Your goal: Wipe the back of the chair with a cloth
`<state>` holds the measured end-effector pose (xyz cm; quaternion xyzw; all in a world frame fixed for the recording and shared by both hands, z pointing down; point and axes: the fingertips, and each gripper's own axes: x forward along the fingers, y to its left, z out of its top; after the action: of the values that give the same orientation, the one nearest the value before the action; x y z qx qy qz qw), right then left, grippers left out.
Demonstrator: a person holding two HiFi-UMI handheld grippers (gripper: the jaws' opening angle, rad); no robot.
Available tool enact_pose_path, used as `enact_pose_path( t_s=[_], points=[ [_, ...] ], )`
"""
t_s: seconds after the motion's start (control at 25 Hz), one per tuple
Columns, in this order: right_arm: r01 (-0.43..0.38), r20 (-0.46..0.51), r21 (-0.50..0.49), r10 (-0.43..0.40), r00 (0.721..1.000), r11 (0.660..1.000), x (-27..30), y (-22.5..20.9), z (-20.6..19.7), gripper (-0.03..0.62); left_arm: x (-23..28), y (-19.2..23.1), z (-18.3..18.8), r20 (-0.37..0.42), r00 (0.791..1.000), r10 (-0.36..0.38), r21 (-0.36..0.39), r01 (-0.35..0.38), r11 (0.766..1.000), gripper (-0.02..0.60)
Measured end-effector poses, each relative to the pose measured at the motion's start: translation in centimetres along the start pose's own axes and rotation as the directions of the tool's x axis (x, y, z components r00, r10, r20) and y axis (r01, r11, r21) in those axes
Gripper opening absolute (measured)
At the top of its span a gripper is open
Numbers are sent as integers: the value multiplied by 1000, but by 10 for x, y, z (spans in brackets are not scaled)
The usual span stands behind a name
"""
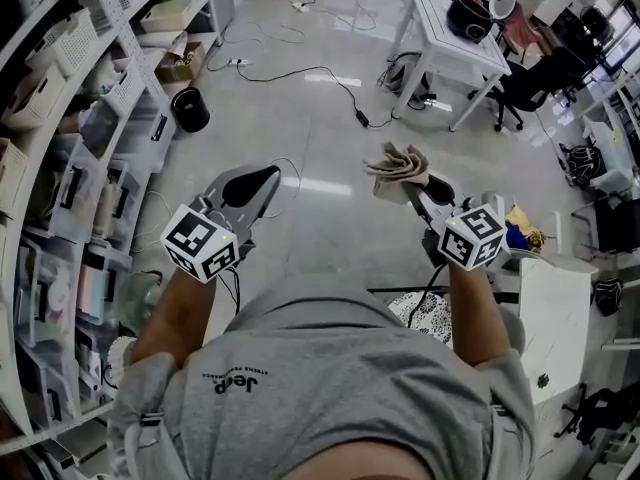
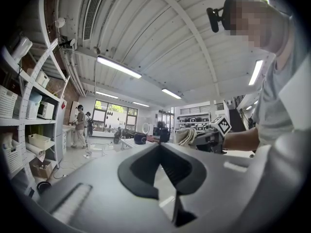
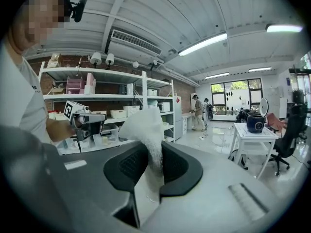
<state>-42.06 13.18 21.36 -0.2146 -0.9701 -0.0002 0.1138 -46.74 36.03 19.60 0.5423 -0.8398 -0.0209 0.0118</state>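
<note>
Shiny grey floor (image 1: pixel 320 128) fills most of the room, and a long black cable (image 1: pixel 300 70) snakes across it. White shelves (image 1: pixel 60 168) full of boxes and baskets stand along the left side. A small black bin (image 1: pixel 190 109) sits on the floor next to them. Far off at the top stands a white desk (image 1: pixel 450 28) with a dark pot (image 1: pixel 470 16) on it. The black chair (image 1: pixel 535 78) is just beside that desk, well apart from both grippers.

A person in a grey shirt (image 1: pixel 330 368) holds both grippers out in front, up in the air over the floor.

The right gripper (image 1: pixel 415 190) has the cloth (image 1: pixel 398 168). Its fingers (image 3: pixel 126 169) are pressed tight on it, one on each side. The cloth is pale and crumpled. It sticks up in a bunch past the tips of the fingers.

The left gripper (image 1: pixel 268 176) holds nothing. Its fingers (image 2: pixel 141 166) are closed, and their tips meet in a point. It is near the right gripper and about level with it, but the two do not touch.

Each gripper has a cube with black and white squares on it, close to the person's hand.

Two people (image 3: pixel 198 111) stand far away by the big windows.
</note>
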Motion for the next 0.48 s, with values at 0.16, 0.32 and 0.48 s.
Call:
enact_pose_path(
  t_s=[0.16, 0.32, 0.48],
  points=[
    [-4, 3, -1, 4, 1000, 1000, 0, 1, 1, 64, 0, 1, -1, 1, 1000, 2, -9, -2, 1000, 58],
    [-4, 4, 1, 4, 1000, 1000, -1, 2, 1, 64, 0, 1, -2, 0, 1000, -1, -16, 1, 1000, 58],
    [-1, 7, 1, 1, 1000, 1000, -1, 1, 1, 64, 0, 2, -2, 1, 1000, -3, -18, 3, 1000, 58]
  ],
)
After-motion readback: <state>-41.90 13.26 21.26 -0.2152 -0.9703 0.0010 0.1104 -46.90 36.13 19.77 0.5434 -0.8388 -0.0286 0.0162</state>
